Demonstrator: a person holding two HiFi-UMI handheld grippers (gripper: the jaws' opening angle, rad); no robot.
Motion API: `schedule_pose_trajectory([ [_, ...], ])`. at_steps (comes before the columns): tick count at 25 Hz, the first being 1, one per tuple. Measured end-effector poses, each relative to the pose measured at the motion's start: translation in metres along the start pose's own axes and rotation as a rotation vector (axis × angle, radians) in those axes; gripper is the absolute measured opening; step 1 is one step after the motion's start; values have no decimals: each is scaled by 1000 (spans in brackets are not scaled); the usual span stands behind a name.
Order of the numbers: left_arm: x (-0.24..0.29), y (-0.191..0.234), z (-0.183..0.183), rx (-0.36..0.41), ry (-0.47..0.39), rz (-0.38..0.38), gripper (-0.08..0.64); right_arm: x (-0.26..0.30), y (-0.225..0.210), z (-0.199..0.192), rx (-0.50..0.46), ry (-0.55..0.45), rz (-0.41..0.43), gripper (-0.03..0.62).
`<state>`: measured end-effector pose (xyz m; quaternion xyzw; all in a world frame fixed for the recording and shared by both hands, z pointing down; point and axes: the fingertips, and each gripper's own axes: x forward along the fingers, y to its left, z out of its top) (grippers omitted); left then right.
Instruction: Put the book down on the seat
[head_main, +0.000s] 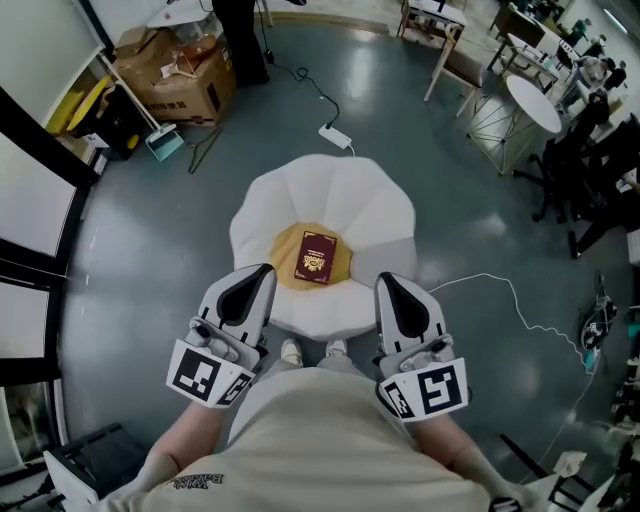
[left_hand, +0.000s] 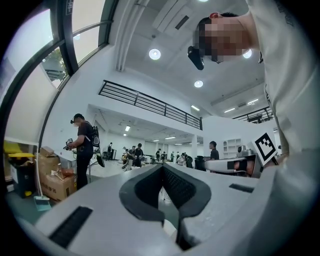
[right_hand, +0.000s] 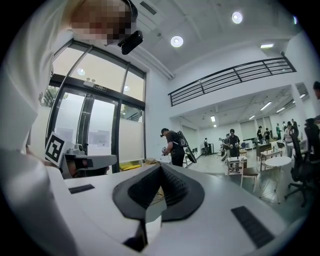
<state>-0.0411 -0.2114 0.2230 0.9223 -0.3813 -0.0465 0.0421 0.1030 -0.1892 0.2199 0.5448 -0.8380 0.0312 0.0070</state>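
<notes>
The book (head_main: 317, 257) lies flat on the yellow centre of the white flower-shaped seat (head_main: 380, 215) (the task looks finished). The left hand-held gripper (head_main: 260, 272) and right hand-held gripper (head_main: 390, 282) are clenched on nothing, well clear of it.

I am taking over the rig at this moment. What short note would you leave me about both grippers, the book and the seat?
Left gripper: shut, empty, held near the body.
Right gripper: shut, empty, held the same way.
Book: closed, lying flat on the yellow middle of the white seat; neither gripper touches it.
Done: the book is down on the seat.
Left to do: nothing for this job, as far as the views show.
</notes>
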Motion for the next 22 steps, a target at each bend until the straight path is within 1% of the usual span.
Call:
schedule_pose_trajectory([
  [5, -2, -7, -7, 8, 28, -23, 5, 0, 3, -3, -13, 7, 13, 2],
  [13, 1, -11, -6, -9, 35, -33, 5, -2, 1, -6, -6, 17, 11, 2],
  [18, 3, -12, -7, -7, 39, -41, 5, -3, -3, -10, -5, 28, -2, 2],
  [22, 1, -17, -9, -2, 27, -39, 5, -7, -4, -14, -13, 24, -5, 2],
])
